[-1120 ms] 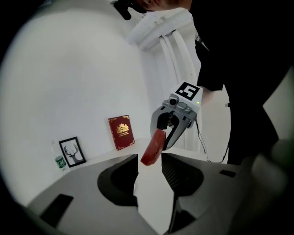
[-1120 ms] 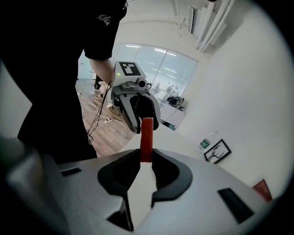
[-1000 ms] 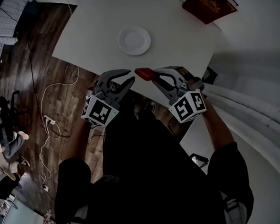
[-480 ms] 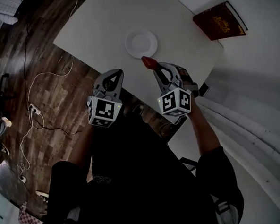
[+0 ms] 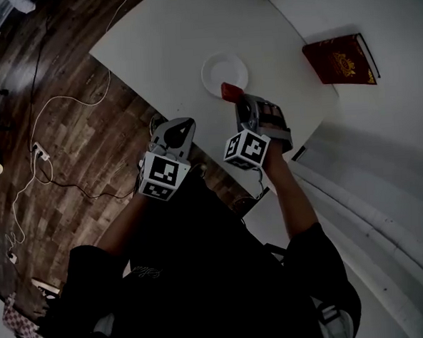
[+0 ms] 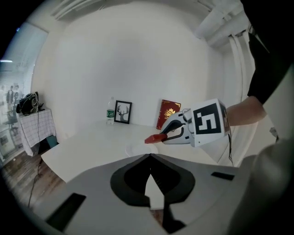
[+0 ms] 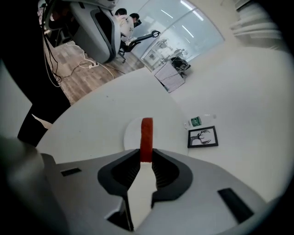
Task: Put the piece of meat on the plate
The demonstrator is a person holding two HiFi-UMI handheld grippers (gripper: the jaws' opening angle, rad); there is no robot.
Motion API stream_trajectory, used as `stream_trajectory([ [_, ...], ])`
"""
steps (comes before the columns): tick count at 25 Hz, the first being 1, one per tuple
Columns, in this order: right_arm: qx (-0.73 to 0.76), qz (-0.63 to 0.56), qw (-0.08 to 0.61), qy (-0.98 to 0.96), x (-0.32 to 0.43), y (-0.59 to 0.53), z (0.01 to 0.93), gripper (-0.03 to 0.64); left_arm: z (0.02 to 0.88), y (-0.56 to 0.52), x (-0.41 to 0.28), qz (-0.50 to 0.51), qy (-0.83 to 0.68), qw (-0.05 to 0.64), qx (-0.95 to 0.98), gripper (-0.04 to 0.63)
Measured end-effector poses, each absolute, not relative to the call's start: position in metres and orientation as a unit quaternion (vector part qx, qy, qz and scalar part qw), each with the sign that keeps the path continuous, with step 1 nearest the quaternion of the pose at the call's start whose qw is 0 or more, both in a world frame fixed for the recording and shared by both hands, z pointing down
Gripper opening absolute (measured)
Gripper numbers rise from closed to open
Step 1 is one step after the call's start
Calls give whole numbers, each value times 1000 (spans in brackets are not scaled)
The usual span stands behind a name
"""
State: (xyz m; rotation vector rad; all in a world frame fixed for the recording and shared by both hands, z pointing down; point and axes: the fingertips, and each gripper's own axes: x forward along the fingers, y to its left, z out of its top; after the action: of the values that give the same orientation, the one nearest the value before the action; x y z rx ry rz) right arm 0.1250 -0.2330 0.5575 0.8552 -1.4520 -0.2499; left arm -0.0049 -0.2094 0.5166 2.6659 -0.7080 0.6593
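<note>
Over the near part of the white table (image 5: 161, 39), toward the edge facing the person: one round white plate (image 5: 225, 74), with nothing lying on it. Right gripper (image 5: 234, 101): jaws clamped on one red piece of meat (image 5: 230, 92), a narrow strip that sticks out past the tips. The head view sets the strip over the plate's rim on the person's side, but it cannot show whether the two touch. The right gripper view looks along the strip end-on, pinched between the two dark pads, with the plate behind it. The left gripper view alone gives the side-on look, where the strip seems to hang just above the plate and clear of it. Left gripper (image 6: 149, 158): jaws together, nothing between them; in the head view it is over the table's near edge, left of the right gripper and apart from the plate. One red book with gold print (image 5: 341, 60) lies flat near the table's right edge, and the left gripper view shows it as if standing at the far side. One framed deer picture (image 7: 202, 137) and one small bottle with a green label (image 7: 195, 121) are at the table's far edge, plain in both gripper views; the bottle is not seen from the head. White cables (image 5: 51, 117) lie on the wooden floor (image 5: 88, 136). Seated people show only far off in the right gripper view.
</note>
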Motion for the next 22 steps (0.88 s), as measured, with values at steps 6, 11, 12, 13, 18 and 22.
stream_trajectory([
  [6,367,-114,692,-611,138,-252,585,94,522,-215,-10,224,-258,170,924,3],
  [11,359,-117,701,-605,140,-266,602,94,525,-220,-13,230,-258,169,923,3],
  [12,359,-115,702,-604,141,-268,604,94,525,-221,-13,231,-258,167,923,3],
  [13,359,-113,704,-602,143,-269,606,94,525,-223,-13,231,-259,167,923,3],
  [18,356,-121,713,-592,147,-278,612,94,527,-228,-15,231,-264,174,920,3],
  [22,349,-124,718,-589,148,-283,619,94,524,-232,-16,224,-271,171,920,3],
])
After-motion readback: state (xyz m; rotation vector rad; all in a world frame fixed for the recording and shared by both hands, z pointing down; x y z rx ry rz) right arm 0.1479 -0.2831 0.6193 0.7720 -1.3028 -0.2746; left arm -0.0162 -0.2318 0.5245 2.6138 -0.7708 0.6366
